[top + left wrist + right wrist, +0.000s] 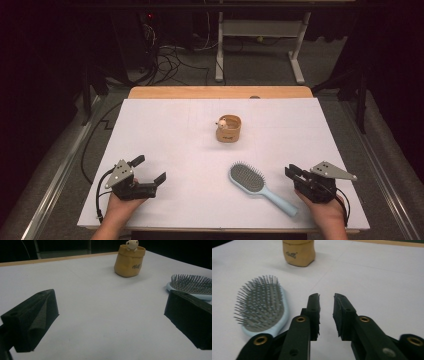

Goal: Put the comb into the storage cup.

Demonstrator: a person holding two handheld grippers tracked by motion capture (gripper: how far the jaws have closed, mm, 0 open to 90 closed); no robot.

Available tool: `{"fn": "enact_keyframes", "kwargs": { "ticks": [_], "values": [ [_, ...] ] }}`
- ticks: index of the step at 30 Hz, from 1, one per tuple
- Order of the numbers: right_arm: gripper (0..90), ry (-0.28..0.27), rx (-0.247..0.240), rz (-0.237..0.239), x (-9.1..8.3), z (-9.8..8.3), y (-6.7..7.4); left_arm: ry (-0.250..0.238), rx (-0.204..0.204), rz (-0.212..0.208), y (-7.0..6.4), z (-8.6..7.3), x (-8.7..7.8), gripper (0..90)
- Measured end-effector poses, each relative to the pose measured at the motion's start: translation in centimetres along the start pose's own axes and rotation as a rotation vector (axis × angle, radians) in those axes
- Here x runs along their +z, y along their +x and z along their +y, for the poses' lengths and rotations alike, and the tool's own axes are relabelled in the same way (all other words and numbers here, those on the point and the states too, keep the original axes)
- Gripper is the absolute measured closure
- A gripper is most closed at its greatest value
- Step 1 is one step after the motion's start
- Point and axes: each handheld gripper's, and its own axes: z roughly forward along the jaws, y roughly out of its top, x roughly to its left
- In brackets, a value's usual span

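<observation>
The pale-blue hairbrush (257,186) lay bristles-up at the lower middle of the high view on the white bench (165,130), just left of the right tongs (291,171), which stood slightly parted and empty. The left tongs (148,169) gaped wide, empty. Light, rigid, probably slick plastic; the slim handle looked the best hold.

Setting: you are at what looks like a lab or test bench. Evidence: white board (170,150) laid over a wooden table (220,92); tangled cables (170,60) on grey carpet; a white desk frame (260,45) behind; surroundings too dark to identify further.
</observation>
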Motion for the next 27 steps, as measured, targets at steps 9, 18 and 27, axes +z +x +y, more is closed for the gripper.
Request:
{"fn": "enact_keyframes", "kwargs": {
  "ticks": [9,18,27],
  "values": [
    [34.7,-0.03,0.009,0.006,0.08,-0.16,-0.52,-0.009,-0.009,-0.012,-0.12,0.21,-0.23,0.3],
    [10.9,-0.057,0.029,0.009,0.16,-0.22,-0.72,-0.039,0.009,-0.007,0.03,0.47,-0.29,0.3],
    [0.1,-0.098,-0.004,-0.007,-0.34,0.08,-0.38,-0.053,0.043,-0.004,-0.06,0.5,-0.27,0.3]
  ]
}}
